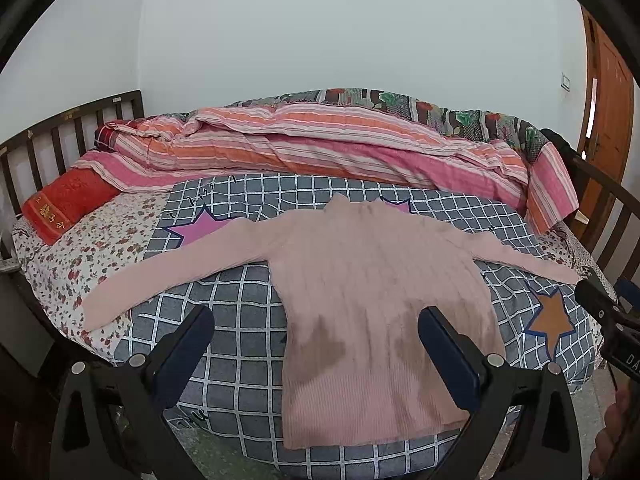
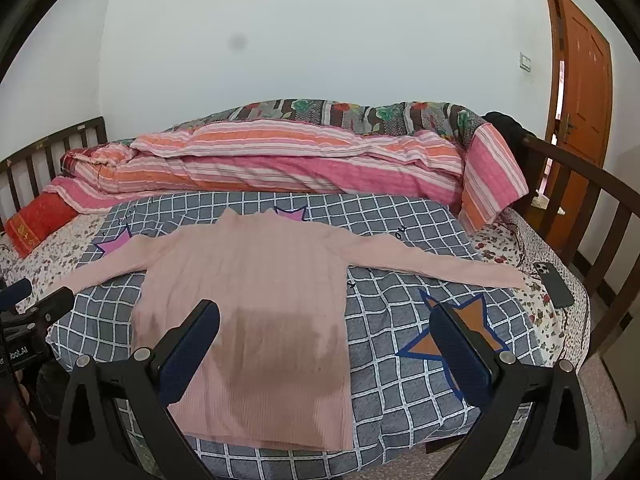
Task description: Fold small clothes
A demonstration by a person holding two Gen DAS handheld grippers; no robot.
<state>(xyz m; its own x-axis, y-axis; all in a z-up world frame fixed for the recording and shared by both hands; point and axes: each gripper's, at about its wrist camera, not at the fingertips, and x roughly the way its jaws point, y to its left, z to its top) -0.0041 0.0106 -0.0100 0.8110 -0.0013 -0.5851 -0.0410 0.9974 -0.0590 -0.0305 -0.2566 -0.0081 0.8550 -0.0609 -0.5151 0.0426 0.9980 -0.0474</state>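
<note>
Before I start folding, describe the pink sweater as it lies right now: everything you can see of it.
The pink sweater is a ribbed, long-sleeved knit with a short raised collar at the far end. It lies flat and unfolded on the grey checked blanket, hem toward the cameras, both sleeves spread outward. The sleeve ends reach past the blanket onto the floral sheet. Darker patches that may be shadows or damp show on its lower body. Neither hand-held gripper touches it; both hover open above the hem end.
</note>
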